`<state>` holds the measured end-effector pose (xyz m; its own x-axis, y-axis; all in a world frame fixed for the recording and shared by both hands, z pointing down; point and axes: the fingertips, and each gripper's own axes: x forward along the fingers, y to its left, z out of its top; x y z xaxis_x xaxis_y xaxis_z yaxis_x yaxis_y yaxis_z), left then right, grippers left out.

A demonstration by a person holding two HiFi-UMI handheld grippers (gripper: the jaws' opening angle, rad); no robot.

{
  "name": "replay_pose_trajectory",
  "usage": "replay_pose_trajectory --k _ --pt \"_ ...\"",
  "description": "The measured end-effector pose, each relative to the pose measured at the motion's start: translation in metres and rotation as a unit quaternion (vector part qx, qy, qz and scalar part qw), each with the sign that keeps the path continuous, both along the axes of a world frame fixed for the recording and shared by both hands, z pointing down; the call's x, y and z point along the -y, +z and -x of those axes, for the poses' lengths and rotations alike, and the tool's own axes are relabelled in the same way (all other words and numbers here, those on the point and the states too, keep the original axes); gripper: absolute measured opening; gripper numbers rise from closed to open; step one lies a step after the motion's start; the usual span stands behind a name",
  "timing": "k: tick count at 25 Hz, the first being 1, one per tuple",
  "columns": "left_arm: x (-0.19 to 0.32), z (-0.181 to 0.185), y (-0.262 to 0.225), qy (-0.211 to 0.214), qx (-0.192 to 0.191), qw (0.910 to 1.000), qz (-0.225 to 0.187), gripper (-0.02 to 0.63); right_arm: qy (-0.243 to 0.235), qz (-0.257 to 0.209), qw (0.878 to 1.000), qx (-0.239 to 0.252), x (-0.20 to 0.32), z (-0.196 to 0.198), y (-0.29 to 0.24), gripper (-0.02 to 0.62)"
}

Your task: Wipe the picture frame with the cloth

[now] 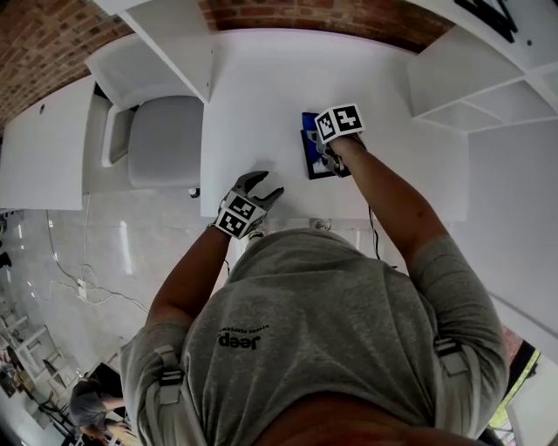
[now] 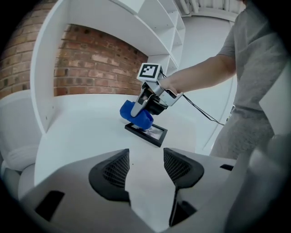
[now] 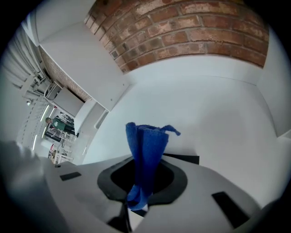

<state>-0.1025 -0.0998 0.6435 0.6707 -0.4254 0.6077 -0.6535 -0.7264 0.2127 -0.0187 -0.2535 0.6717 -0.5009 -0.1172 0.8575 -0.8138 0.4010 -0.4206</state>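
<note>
A black picture frame (image 2: pixel 148 132) lies flat on the white table (image 1: pixel 261 96), also seen under the right gripper in the head view as the frame (image 1: pixel 315 163). My right gripper (image 1: pixel 330 155) is shut on a blue cloth (image 3: pixel 144 154) and presses it onto the frame's far end; the cloth (image 2: pixel 136 114) bunches there. A corner of the frame (image 3: pixel 184 159) shows beyond the jaws. My left gripper (image 1: pixel 260 185) stands open over bare table near the front edge, a little left of the frame, with nothing between its pads (image 2: pixel 113 170).
White shelf panels (image 1: pixel 170 35) flank the table on both sides against a brick wall (image 1: pixel 288 13). A white chair (image 1: pixel 161 139) stands left of the table. A black cable (image 1: pixel 373 231) hangs off the table's front edge.
</note>
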Motion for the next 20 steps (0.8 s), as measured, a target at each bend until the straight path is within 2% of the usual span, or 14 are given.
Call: replay_pose_trajectory --k 11,20 --pt "0.003 0.008 -0.008 -0.012 -0.01 0.9999 -0.006 0.244 -0.004 0.012 1.0 -0.018 0.0 0.011 0.009 0.055" --pt "0.017 0.012 -0.013 -0.029 -0.015 0.9994 -0.013 0.236 -0.025 0.028 0.999 -0.03 -0.033 0.002 0.016 0.055"
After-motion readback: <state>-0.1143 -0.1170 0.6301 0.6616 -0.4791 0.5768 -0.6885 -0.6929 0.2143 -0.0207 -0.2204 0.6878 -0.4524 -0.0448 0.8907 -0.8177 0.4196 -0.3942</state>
